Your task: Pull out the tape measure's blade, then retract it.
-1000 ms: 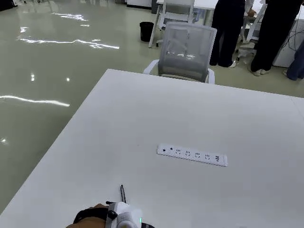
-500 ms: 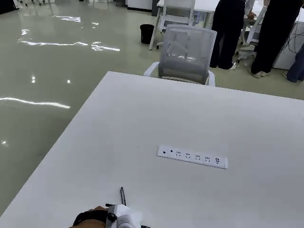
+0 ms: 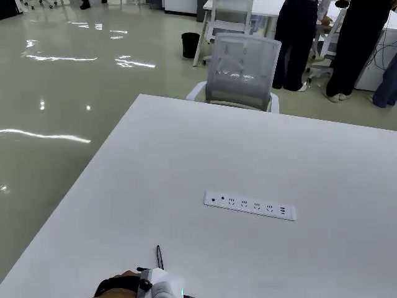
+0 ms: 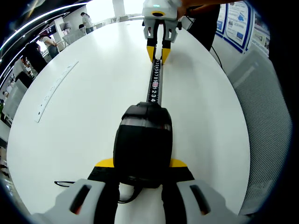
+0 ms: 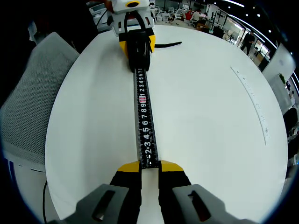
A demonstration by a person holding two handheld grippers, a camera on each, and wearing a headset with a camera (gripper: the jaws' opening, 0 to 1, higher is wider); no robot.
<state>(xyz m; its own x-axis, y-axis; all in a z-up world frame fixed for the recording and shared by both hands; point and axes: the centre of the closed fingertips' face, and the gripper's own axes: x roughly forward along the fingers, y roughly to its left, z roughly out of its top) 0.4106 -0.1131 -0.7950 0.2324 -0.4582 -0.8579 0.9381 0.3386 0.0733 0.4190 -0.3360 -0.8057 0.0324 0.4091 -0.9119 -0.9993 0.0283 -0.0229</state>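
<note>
Jaws of the left gripper (image 4: 142, 163) clamp the black tape measure case (image 4: 142, 135); those of the right gripper (image 5: 149, 167) pinch the blade (image 5: 144, 116) tip. It lies stretched along one table (image 5: 201, 116) edge, digits 1–9 legible; bare tabletop reaches the power strip (image 3: 250, 205).

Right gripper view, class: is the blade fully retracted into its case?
No, the blade stretches from the black case to the right tongs.

The black plastic tape measure case (image 4: 142, 140) is sitting on the white table (image 3: 186, 155) in the left gripper (image 4: 142, 164), its numbered metal blade (image 5: 144, 121) reaching into the right gripper (image 5: 149, 167) opposite. A long white power strip (image 3: 250, 205) is lying alongside, a grey mesh chair (image 3: 242, 65) standing behind the table.
</note>
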